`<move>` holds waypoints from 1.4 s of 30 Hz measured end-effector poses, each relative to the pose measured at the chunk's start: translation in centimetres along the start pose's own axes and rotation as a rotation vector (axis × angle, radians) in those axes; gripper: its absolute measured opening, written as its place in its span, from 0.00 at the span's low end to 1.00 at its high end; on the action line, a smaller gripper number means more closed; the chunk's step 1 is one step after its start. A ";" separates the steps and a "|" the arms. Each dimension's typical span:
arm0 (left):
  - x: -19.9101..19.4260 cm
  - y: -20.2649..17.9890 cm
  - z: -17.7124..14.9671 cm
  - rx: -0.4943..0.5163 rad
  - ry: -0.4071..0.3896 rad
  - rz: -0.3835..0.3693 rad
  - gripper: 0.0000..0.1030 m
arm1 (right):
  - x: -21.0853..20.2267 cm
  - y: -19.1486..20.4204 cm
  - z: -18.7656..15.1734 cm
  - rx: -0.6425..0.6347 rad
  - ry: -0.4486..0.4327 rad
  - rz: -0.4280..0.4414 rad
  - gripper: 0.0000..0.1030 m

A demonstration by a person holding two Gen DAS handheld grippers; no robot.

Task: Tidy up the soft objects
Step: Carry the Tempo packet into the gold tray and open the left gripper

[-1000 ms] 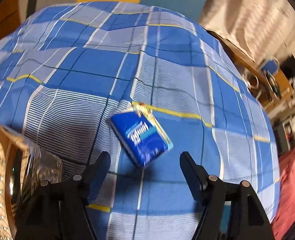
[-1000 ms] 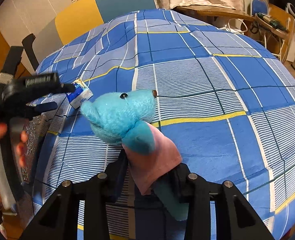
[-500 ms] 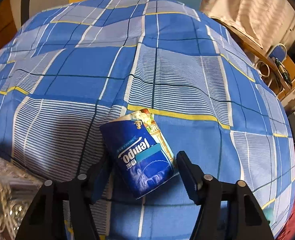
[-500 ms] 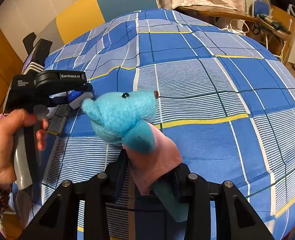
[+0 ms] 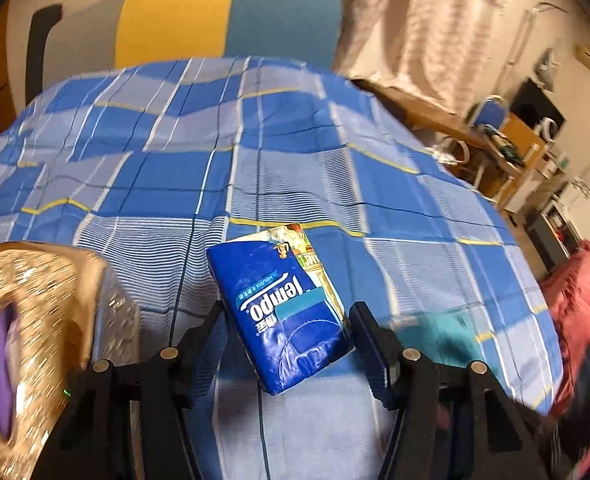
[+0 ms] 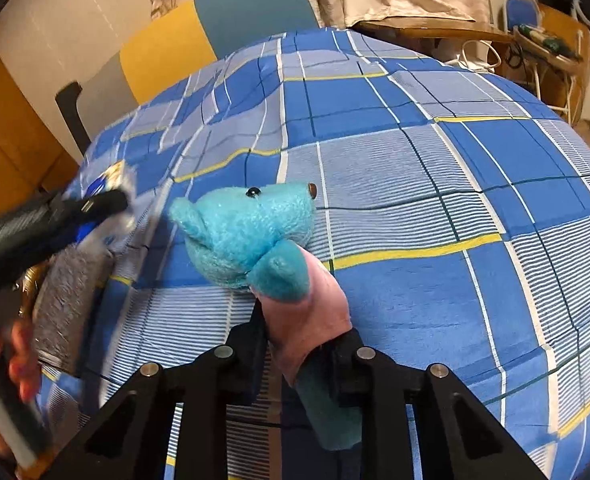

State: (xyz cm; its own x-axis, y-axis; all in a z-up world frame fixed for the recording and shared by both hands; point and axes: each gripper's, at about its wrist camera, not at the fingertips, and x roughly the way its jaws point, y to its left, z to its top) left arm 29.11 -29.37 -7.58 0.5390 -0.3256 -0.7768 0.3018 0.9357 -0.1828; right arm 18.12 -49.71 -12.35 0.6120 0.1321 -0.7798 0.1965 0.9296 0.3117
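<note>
A home bedroom: a bed under a blue checked sheet (image 6: 415, 184), curtains (image 5: 435, 28) and a cluttered side table (image 6: 543, 44).

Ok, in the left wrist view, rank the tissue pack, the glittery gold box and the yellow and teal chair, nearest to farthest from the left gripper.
1. Tissue pack: between the left gripper's jaws.
2. Glittery gold box: beside it, at the picture's left edge.
3. Yellow and teal chair: far side of the checked cloth, at the top.
</note>
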 end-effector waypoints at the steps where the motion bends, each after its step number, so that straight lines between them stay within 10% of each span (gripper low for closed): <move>1: -1.1 -0.1 -0.4 0.017 -0.012 -0.013 0.60 | -0.4 0.0 0.1 0.003 -0.015 0.008 0.24; 21: -15.7 2.3 -4.8 0.143 -0.164 -0.090 0.60 | -2.5 0.9 -0.1 0.044 -0.069 0.093 0.24; 42: -22.0 22.6 -4.6 -0.082 -0.193 0.158 0.60 | -2.2 0.6 -0.9 0.088 -0.050 0.088 0.24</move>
State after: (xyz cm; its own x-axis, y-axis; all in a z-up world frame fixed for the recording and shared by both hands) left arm 20.45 -0.40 2.62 0.7168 -0.1870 -0.6718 0.1414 0.9823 -0.1226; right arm 16.24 -49.17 -10.96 0.6670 0.1927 -0.7197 0.2053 0.8810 0.4262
